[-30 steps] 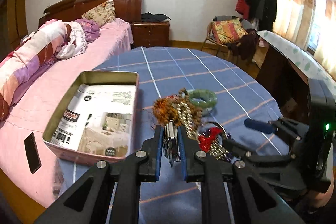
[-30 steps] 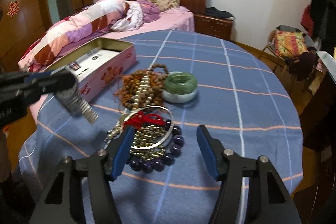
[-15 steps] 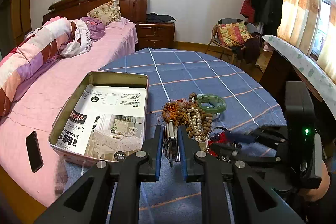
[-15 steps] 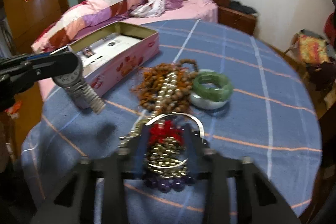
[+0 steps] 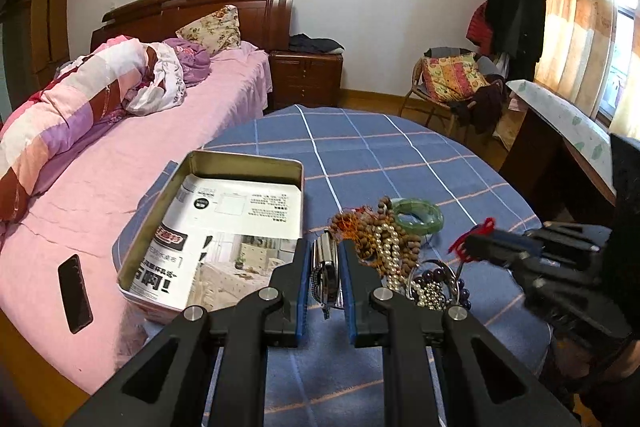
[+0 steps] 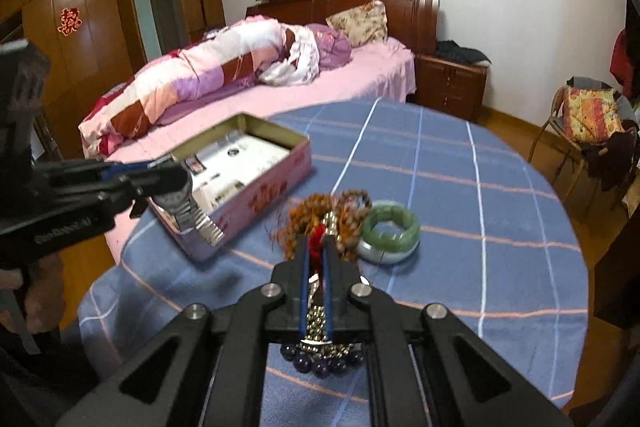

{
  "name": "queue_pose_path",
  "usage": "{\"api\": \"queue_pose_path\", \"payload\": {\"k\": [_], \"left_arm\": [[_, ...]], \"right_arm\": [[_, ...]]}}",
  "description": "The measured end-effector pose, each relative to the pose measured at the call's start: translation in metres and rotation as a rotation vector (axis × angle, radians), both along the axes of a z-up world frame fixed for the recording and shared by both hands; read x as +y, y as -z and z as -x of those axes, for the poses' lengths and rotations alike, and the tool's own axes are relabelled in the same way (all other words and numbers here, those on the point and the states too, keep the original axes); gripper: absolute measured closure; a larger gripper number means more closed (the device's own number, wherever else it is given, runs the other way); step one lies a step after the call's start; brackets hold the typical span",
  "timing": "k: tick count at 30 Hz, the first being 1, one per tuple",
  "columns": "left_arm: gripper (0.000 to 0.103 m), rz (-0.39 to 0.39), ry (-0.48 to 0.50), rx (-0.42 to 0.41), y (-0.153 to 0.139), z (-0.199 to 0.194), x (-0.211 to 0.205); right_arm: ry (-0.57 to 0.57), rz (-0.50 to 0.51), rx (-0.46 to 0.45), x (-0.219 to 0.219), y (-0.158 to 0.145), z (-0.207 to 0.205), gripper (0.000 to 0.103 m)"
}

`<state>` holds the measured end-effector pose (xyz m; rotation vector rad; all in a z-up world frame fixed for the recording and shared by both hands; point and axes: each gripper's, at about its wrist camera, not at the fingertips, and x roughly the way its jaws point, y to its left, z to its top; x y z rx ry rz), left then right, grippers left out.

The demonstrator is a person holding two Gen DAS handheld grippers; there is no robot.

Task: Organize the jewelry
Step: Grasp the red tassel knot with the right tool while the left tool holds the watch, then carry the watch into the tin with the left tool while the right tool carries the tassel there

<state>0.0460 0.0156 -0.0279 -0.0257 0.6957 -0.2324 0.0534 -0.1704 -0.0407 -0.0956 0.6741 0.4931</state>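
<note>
My left gripper [image 5: 325,251] is shut on a metal wristwatch [image 5: 327,269], held above the table near the open tin box [image 5: 244,158]; the watch [image 6: 192,213] and that gripper [image 6: 160,179] also show in the right wrist view. My right gripper [image 6: 317,247] is shut on a silver bangle with a red tassel [image 6: 316,237], lifted off the jewelry pile; it appears at the right in the left wrist view [image 5: 480,245]. Brown and pearl bead strings [image 5: 384,239], purple beads [image 6: 320,365] and a green jade bangle [image 6: 390,229] lie on the blue checked tablecloth [image 6: 480,187].
The tin box [image 6: 264,195] is lined with printed paper and stands at the table's left edge, next to a pink bed [image 5: 100,195]. A black phone [image 5: 75,293] lies on the bed. A chair with clothes [image 5: 456,83] and a desk [image 5: 560,115] stand beyond the table.
My right gripper has come down over the pile, shut on the red-tasselled bangle and lifted it. My left gripper has risen and drawn back, still holding the watch.
</note>
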Motion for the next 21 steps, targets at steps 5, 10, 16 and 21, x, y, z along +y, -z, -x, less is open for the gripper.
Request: {"api": "queue_pose_path", "payload": {"k": [5, 10, 16, 21], "left_arm": [[0.089, 0.004, -0.027, -0.01, -0.005, -0.008, 0.012], [0.089, 0.001, -0.063, -0.025, -0.011, -0.014, 0.029], [0.089, 0.002, -0.1, -0.035, -0.014, -0.027, 0.048], [0.089, -0.003, -0.106, -0.026, -0.008, -0.037, 0.056]], "right_arm": [[-0.007, -0.002, -0.021, 0.006, -0.01, -0.007, 0.095], [-0.018, -0.002, -0.031, 0.012, -0.018, -0.016, 0.095], [-0.035, -0.01, -0.035, 0.023, -0.026, -0.03, 0.095], [-0.067, 0.004, -0.044, 0.043, -0.031, -0.04, 0.095]]}}
